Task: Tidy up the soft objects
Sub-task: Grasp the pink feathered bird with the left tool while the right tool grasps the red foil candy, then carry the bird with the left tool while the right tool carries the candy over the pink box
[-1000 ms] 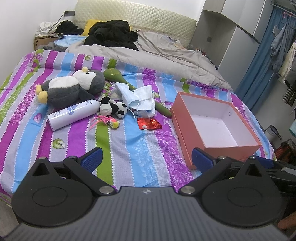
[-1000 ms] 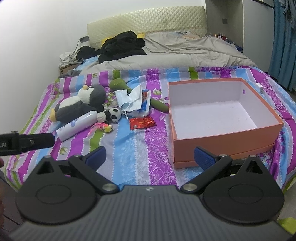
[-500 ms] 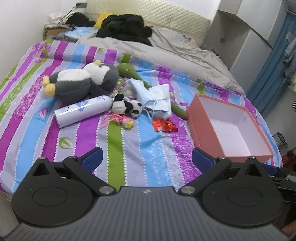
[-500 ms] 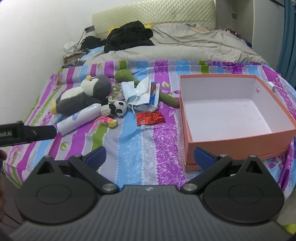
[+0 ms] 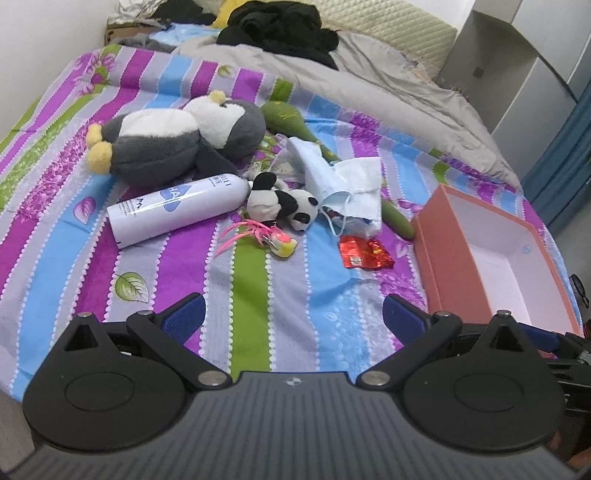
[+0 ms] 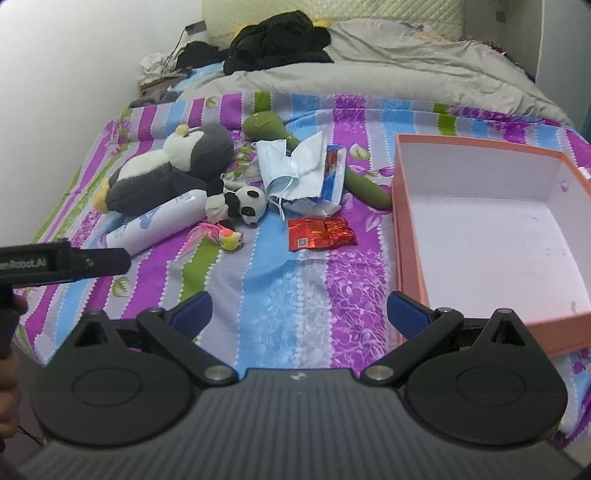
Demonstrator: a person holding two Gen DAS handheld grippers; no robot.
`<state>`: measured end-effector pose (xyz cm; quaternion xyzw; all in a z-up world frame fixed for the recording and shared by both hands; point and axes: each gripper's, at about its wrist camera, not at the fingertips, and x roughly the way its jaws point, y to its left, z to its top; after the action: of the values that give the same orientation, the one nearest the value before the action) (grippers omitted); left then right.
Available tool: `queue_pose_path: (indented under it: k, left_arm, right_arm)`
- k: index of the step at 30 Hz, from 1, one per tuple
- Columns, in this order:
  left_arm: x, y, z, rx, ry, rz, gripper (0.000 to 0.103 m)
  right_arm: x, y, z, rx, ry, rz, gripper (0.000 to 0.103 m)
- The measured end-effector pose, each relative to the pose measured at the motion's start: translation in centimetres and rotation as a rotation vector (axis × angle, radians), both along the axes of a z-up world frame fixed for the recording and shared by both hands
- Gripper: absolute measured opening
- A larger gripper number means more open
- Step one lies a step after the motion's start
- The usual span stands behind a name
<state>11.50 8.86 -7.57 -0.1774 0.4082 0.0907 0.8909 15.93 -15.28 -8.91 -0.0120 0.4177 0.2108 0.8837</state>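
Observation:
A grey and white plush penguin [image 5: 173, 144] [image 6: 170, 166] lies on the striped bedspread, with a small plush panda [image 5: 284, 205] [image 6: 242, 205] in front of it. A green plush toy [image 5: 295, 120] [image 6: 273, 127] runs under a blue face mask [image 5: 332, 177] [image 6: 291, 166]. An empty orange box [image 5: 443, 243] [image 6: 491, 240] sits at the right. My left gripper [image 5: 293, 317] is open over the near bed, short of the panda. My right gripper [image 6: 299, 312] is open too, beside the box's left wall. Neither holds anything.
A white spray bottle [image 5: 177, 206] [image 6: 155, 225] lies by the penguin. A red foil wrapper [image 5: 364, 253] [image 6: 319, 233] and a small yellow toy with pink strings [image 5: 279, 240] [image 6: 227, 238] lie nearby. Grey duvet [image 6: 388, 77] and black clothes [image 5: 280, 27] fill the far bed.
Both grippers have moved forward and closer to the bed; the toys and box loom larger. The left view has swung left toward the toys. Nothing was grasped.

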Motion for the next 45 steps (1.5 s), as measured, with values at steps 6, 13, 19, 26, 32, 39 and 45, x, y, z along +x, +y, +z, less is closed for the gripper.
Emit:
queue_pose_path:
  k: [6, 13, 19, 26, 32, 39, 45]
  left_arm:
    - [3.6, 1.6, -2.5, -0.017, 0.035, 0.028, 0.103]
    - [8.1, 3.2, -5.7, -0.063, 0.067, 0.042, 0.102]
    - [11.7, 4.0, -8.6, -0.09, 0.089, 0.059, 0.102]
    - [15.1, 4.6, -11.6, -0.137, 0.085, 0.068, 0.083]
    - [17.1, 4.8, -14.4, -0.176, 0.107, 0.107, 0.073]
    - [18.4, 4.8, -16.4, -0.202, 0.098, 0.138, 0.062]
    - [18.6, 4.8, -16.5, -0.191, 0.101, 0.149, 0.046]
  right_arm:
    - [2.9, 1.9, -1.8, -0.025, 0.033, 0.048, 0.103]
    - [5.9, 3.5, -4.6, -0.065, 0.06, 0.078, 0.087]
    - [8.8, 4.6, -7.1, -0.104, 0.071, 0.072, 0.072]
    - [12.3, 5.6, -10.2, -0.127, 0.054, 0.038, 0.054]
    - [14.8, 6.0, -12.2, -0.145, 0.015, -0.003, 0.054]
    - [17.3, 5.8, -14.4, -0.155, 0.022, -0.052, 0.058]
    - [18.3, 6.0, -15.0, -0.11, 0.071, -0.045, 0.059]
